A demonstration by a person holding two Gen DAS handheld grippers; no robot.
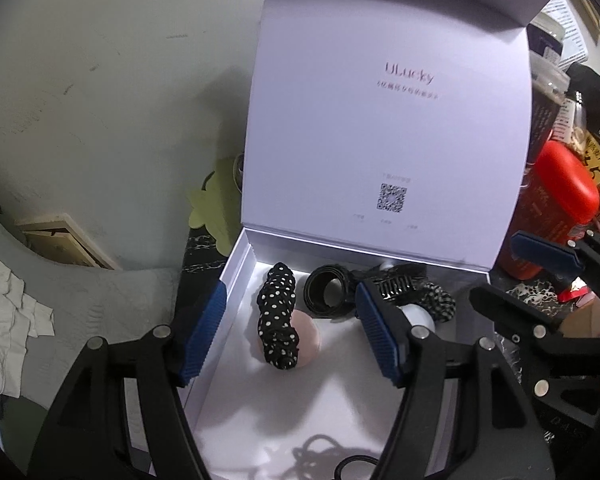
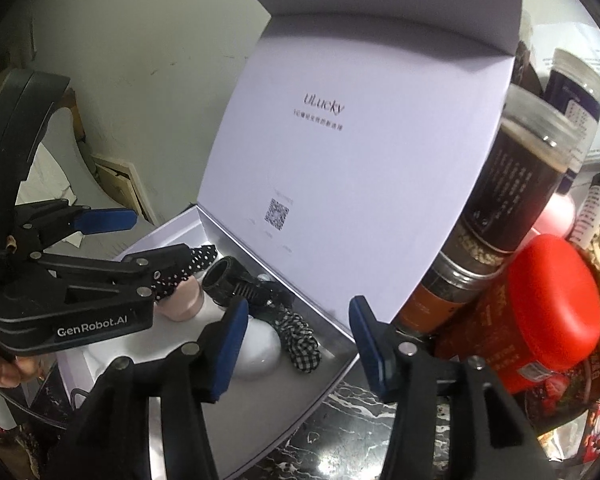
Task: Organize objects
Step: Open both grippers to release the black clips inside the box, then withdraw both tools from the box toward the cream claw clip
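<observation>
Between placements: left gripper (image 1: pixel 288 334) and right gripper (image 2: pixel 296 344) both released and empty above white gift box (image 1: pixel 236 276), polka-dot scrunchie (image 1: pixel 278 320) lying inside ahead of left fingertips; next, presumably fetching another loose item.

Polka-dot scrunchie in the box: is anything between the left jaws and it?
Nothing visible. The left gripper hangs open above the box, and the polka-dot scrunchie lies uncovered between its jaws' line of sight, resting on a pink disc. The raised lid stands behind it, clear of the approach.
</observation>
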